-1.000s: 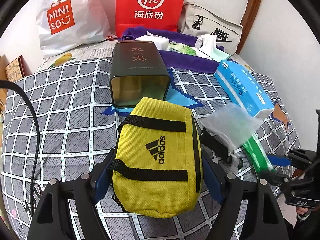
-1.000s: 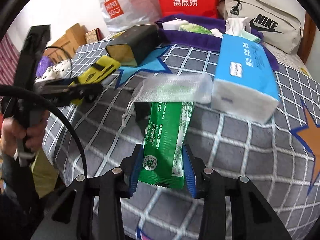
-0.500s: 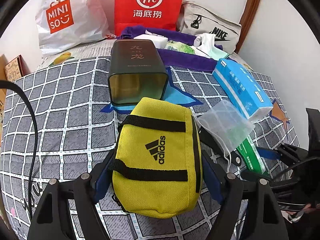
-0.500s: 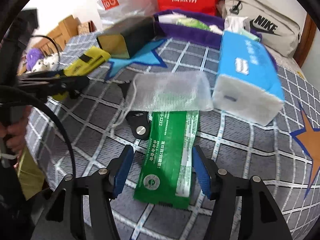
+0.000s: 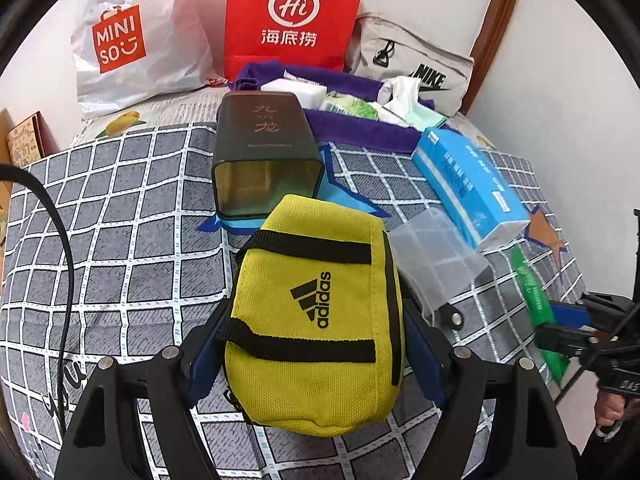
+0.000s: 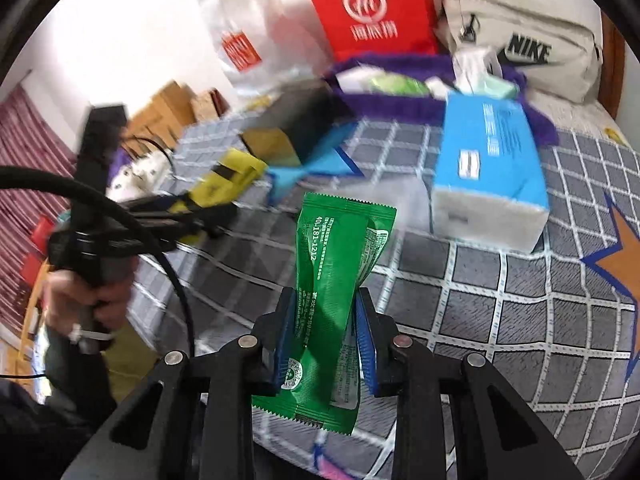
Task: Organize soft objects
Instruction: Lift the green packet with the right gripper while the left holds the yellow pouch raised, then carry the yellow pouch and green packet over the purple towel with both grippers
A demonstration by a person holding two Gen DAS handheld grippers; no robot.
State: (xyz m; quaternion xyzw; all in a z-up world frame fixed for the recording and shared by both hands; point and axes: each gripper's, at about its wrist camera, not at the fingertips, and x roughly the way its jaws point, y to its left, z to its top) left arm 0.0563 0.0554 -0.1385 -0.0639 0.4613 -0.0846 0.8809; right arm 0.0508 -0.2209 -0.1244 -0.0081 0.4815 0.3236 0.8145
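The right gripper is closing on the green packet, lifting it off the bed at 6 o'clock from the blue tissue pack; next, it likely goes onto the purple cloth at 12 o'clock.

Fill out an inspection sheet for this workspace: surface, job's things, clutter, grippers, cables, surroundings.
Surface: bed under a grey checked cover with star prints.
Job's things: yellow pouch; green packet; blue tissue pack; clear bag; purple towel bearing small packs.
Clutter: dark tin lying open-end forward.
Grippers: left gripper, jaws around the pouch; right gripper, jaws closing, pinching the packet, crumpled and lifted.
Cables: black cable across the cover.
Surroundings: white shopping bag, red bag, grey bag, wall.
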